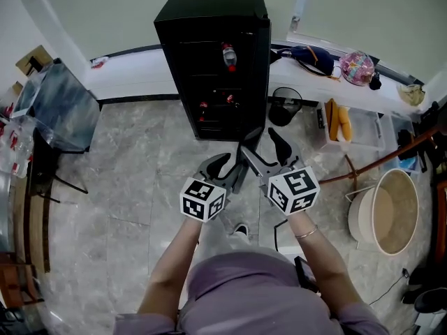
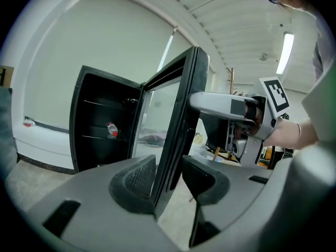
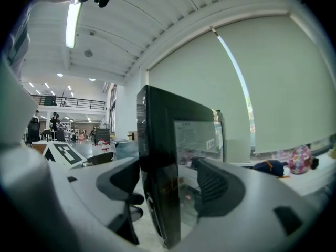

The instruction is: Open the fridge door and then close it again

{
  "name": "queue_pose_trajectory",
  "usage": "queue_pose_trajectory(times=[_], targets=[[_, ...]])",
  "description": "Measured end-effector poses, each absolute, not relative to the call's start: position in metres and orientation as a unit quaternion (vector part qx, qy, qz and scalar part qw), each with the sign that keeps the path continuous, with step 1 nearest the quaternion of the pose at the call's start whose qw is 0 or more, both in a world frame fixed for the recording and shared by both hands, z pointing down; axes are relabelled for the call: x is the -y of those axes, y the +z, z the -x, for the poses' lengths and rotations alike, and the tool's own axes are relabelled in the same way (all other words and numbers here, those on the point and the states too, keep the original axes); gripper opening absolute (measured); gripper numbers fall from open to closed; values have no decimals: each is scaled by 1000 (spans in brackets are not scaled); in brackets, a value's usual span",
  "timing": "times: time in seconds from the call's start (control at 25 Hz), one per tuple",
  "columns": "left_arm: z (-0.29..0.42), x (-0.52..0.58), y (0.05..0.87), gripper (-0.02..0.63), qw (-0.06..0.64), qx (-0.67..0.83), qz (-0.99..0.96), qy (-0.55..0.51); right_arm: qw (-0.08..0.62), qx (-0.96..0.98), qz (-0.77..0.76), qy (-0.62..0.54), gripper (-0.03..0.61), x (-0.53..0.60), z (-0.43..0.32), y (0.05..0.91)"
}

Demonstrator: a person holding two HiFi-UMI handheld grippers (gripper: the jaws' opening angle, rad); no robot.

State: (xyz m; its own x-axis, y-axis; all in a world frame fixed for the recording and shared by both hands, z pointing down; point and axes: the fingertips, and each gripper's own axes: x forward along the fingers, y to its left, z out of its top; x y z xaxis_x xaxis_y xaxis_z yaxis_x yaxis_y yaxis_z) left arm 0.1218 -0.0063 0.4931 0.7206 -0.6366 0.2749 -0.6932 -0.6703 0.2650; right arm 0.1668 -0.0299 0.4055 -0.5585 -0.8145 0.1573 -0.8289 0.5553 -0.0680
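A black fridge (image 1: 209, 54) stands against the wall, and its glass door (image 1: 250, 149) is swung open toward me. A red-capped bottle (image 2: 111, 130) lies on a shelf inside. My left gripper (image 2: 168, 175) straddles the door's free edge (image 2: 181, 119): the left pad rests against the door and a narrow gap shows at the right pad. Higher on the same edge (image 3: 157, 156), my right gripper (image 3: 170, 180) also has the door between its jaws, with the far pad standing off the glass. In the head view both grippers, left (image 1: 234, 165) and right (image 1: 264, 145), sit side by side at the door.
A black wire bin (image 1: 285, 107) stands right of the fridge, below a white ledge (image 1: 140, 72) with bags on it. A crate of yellow items (image 1: 336, 121) and a round basket (image 1: 387, 211) are at the right. A dark folding table (image 1: 59, 103) is at the left.
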Motion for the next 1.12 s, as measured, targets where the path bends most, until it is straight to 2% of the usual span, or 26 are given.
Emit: queue_pose_trajectory(times=[0.24, 0.36, 0.6, 0.88, 0.96, 1.04, 1.12], targets=[[-155, 3, 495, 144, 170, 333, -923, 88, 53, 869, -486, 72, 353, 24, -187, 406], [-165, 3, 496, 123, 165, 326, -926, 93, 50, 862, -499, 75, 350, 20, -199, 406], [-196, -4, 496, 115, 163, 298, -935, 99, 44, 851, -519, 68, 319, 6, -222, 400], [-240, -7, 497, 103, 160, 257, -947, 105, 72, 833, -545, 52, 318, 12, -241, 406], [-251, -9, 497, 103, 154, 241, -952, 114, 73, 821, -564, 52, 297, 17, -254, 407], [-255, -9, 496, 103, 151, 230, -954, 119, 73, 808, -583, 53, 233, 20, -270, 408], [-252, -6, 495, 103, 154, 230, -954, 119, 71, 802, -591, 53, 238, 22, -282, 408]])
